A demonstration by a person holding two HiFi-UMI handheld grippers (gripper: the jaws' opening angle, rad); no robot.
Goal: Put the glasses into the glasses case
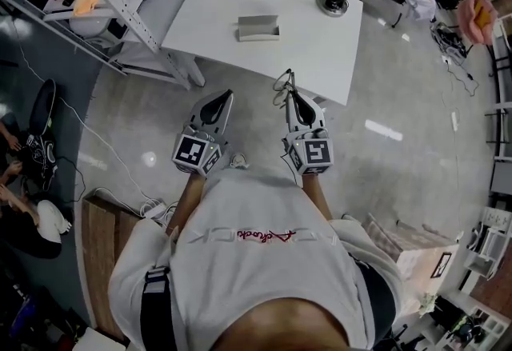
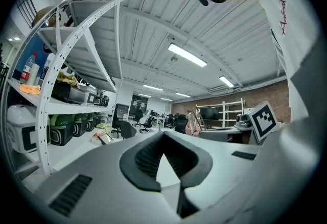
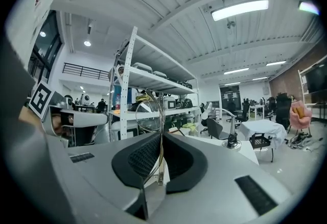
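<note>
Right gripper (image 1: 293,95): clamped on the glasses (image 1: 282,84), short of the table (image 1: 320,53).
Left gripper (image 1: 227,95): jaws together, nothing between them.
Glasses case (image 1: 258,27): on the table, well apart from the 2 grippers.
Advice: carry level; the thin frame could twist.

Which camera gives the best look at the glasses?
The right gripper view: the glasses stand close up, pinched in the jaws of the right gripper. The head view shows them small at that gripper's tip; the left gripper view misses them.
</note>
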